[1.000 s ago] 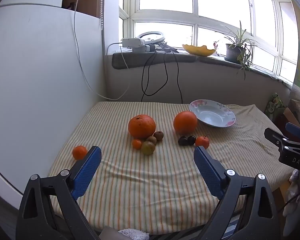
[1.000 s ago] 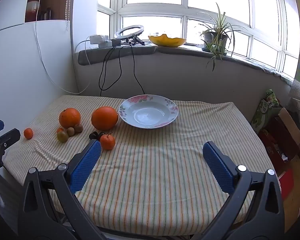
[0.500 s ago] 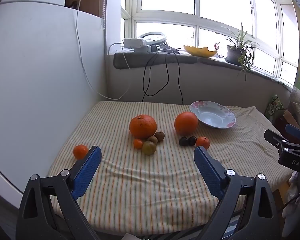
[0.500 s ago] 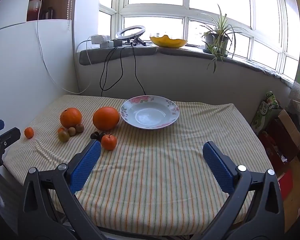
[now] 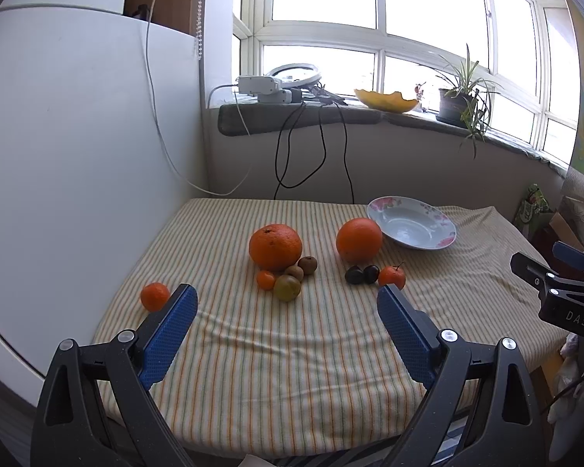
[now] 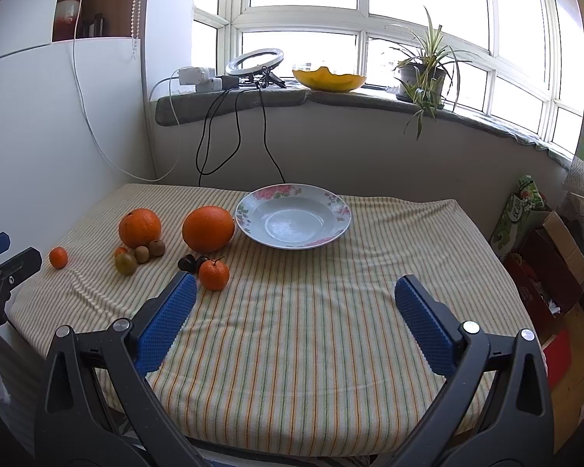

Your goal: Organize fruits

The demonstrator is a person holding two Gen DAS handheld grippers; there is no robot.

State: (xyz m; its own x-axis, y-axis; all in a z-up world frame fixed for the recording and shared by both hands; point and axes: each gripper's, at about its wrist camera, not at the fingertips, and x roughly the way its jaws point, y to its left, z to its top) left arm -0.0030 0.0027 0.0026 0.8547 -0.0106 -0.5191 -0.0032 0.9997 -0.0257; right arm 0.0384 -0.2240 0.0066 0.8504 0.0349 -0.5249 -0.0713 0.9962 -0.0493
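Both tongs are spread wide and hold nothing: the left gripper (image 5: pixel 287 303) hangs over the near edge of the striped cloth (image 5: pixel 292 369), and the right gripper (image 6: pixel 295 292) does the same more to the right, facing the flowered plate (image 6: pixel 342 214), which is bare; all the fruit lies on the cloth to the left of the plate, none in it. The fruits sit in tight groups, and this is the main danger, I think; the big orange (image 5: pixel 275 247) has a tiny mandarin (image 5: pixel 266 279), a greenish fruit (image 5: pixel 287 288) and two kiwis (image 5: pixel 306 264) pressed against its front, so a jaw that comes down beside one will probably push its neighbour and send it rolling; the second orange (image 6: pixel 208 229) almost touches the plate rim and has two dark fruits (image 6: pixel 187 262) and a mandarin with a stem (image 6: pixel 213 274) just before it. The single mandarin (image 5: pixel 155 296) lies near the left edge of the table, so a bad nudge may drop it to the floor; the cloth is also wrinkled there, and a dragging finger may pull it; round skins can slip out of a weak grip.
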